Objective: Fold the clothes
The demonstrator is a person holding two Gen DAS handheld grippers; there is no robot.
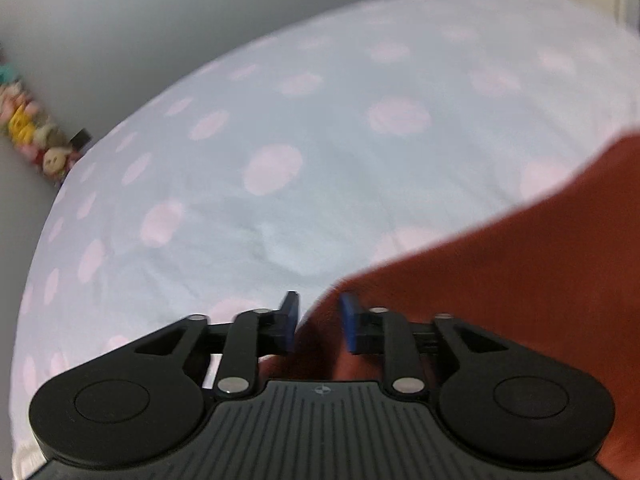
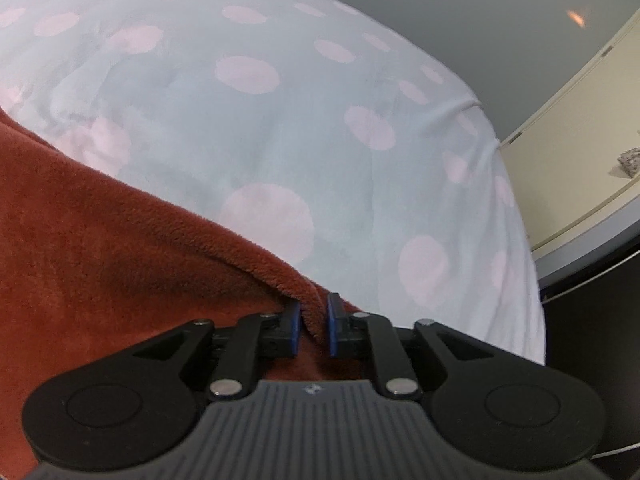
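A rust-red fleece garment [image 1: 500, 264] lies over a pale blue bedsheet with pink dots [image 1: 280, 140]. In the left wrist view my left gripper [image 1: 319, 322] has its blue pads closed on the garment's left edge, cloth bunched between them. In the right wrist view the same fleece garment [image 2: 100, 248] fills the lower left, and my right gripper [image 2: 313, 326] is shut on its folded right edge, a ridge of cloth pinched between the pads. The rest of the garment is hidden under both grippers.
The bed [image 2: 320, 140] drops off at its right side toward a cream cabinet [image 2: 560, 168] and a dark floor area [image 2: 592, 320]. A row of small plush toys [image 1: 28, 132] lines the grey wall at the far left.
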